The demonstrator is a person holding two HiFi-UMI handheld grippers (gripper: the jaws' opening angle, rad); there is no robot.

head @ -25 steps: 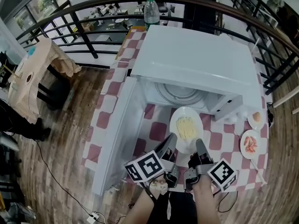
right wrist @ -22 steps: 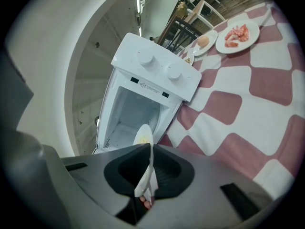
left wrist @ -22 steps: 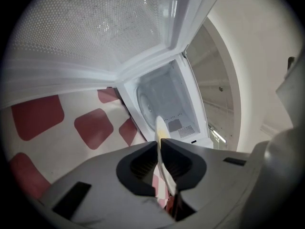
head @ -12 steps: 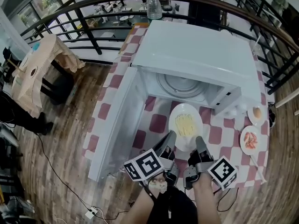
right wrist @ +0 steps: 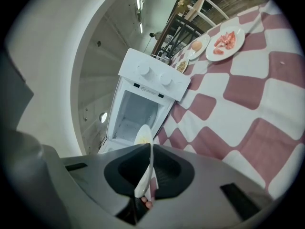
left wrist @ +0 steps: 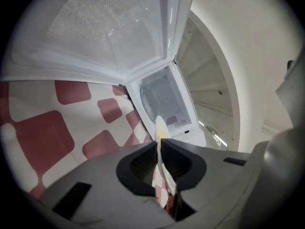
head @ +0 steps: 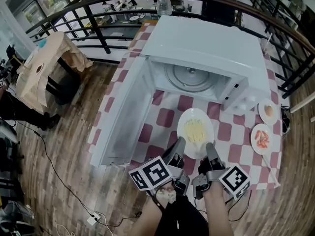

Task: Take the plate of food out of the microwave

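The white microwave (head: 206, 48) stands on the red-and-white checked table with its door (head: 123, 117) swung open to the left and its glass turntable (head: 189, 77) bare. The white plate of pale yellow food (head: 195, 132) is out in front of the opening, over the tablecloth. My left gripper (head: 180, 144) is shut on the plate's near-left rim, my right gripper (head: 210, 149) on its near-right rim. In the left gripper view the rim (left wrist: 160, 128) stands edge-on between the pads of the gripper (left wrist: 158, 149). The right gripper view shows the rim (right wrist: 144, 135) pinched in that gripper (right wrist: 150, 159) likewise.
A plate of red food (head: 261, 137) and a small plate with an egg (head: 268, 111) sit at the table's right. A water bottle (head: 164, 4) stands behind the microwave. A dark railing curves round the back. A cloth-draped chair (head: 47, 65) is at the left on the wooden floor.
Both grippers have drawn back toward me with the plate. It has moved from just at the microwave's mouth to a spot well out over the tablecloth.
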